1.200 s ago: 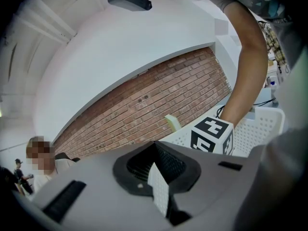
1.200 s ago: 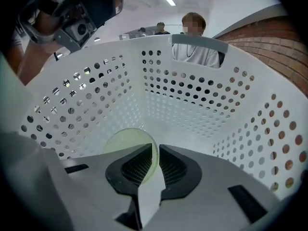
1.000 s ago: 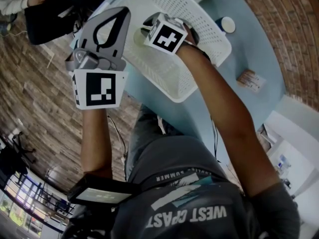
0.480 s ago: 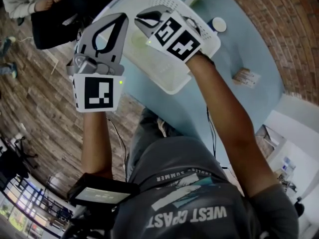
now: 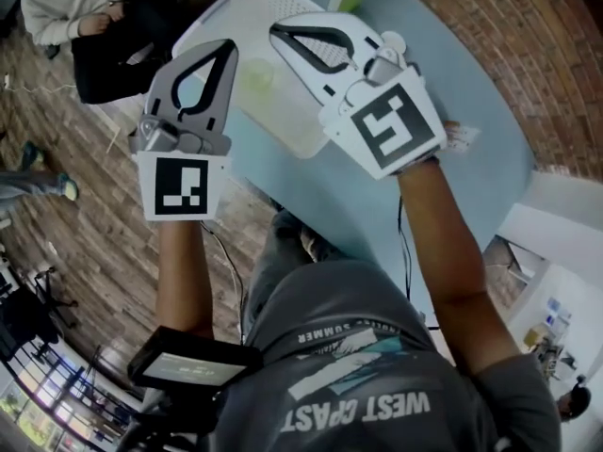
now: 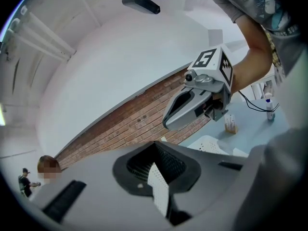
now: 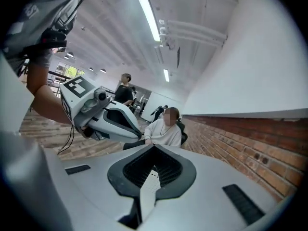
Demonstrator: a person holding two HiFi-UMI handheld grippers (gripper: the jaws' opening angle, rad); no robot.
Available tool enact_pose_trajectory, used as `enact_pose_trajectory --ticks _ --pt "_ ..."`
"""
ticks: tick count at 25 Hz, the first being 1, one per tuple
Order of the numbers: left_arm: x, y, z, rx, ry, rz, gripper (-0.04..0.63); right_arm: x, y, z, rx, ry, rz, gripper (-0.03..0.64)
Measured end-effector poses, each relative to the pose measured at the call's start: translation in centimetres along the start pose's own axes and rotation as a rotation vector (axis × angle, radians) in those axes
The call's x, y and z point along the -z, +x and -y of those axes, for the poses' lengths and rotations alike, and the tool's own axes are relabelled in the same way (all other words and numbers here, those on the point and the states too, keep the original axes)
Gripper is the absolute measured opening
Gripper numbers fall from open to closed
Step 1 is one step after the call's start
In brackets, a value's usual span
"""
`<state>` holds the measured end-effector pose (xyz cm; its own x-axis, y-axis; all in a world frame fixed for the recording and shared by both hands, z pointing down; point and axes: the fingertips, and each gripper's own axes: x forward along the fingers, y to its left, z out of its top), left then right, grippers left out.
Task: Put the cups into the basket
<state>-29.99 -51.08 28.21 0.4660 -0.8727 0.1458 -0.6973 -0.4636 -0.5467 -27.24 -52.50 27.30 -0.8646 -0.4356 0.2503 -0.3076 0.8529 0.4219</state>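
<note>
Freshly lifted out of basket (image 5: 303, 147): right gripper (image 5: 279, 30), clenched and empty, at 12 o'clock. Beside it at 10 o'clock, left gripper (image 5: 222, 47), likewise clenched on nothing. Left inside basket, pale cup (image 5: 257, 80), apparently delivered; time to seek any remaining.

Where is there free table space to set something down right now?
Bare tabletop runs from the basket near corner to the person's torso, and again beyond the right gripper toward the brick floor. Crowded: the basket end, where the left gripper also hangs, and around the small box.
</note>
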Motion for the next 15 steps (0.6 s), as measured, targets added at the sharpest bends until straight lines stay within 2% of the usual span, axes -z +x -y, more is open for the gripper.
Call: enact_pose_trajectory --ticks 6,15 --pt "-3.7 -2.2 2.2 0.005 0.031 0.023 0.002 -3.0 -6.3 -1.5 0.065 -0.072 0.020 0.012" --pt "-8.0 -4.7 5.9 0.016 0.056 0.043 0.002 -4.7 -13.1 -4.3 0.092 -0.104 0.030 0.012"
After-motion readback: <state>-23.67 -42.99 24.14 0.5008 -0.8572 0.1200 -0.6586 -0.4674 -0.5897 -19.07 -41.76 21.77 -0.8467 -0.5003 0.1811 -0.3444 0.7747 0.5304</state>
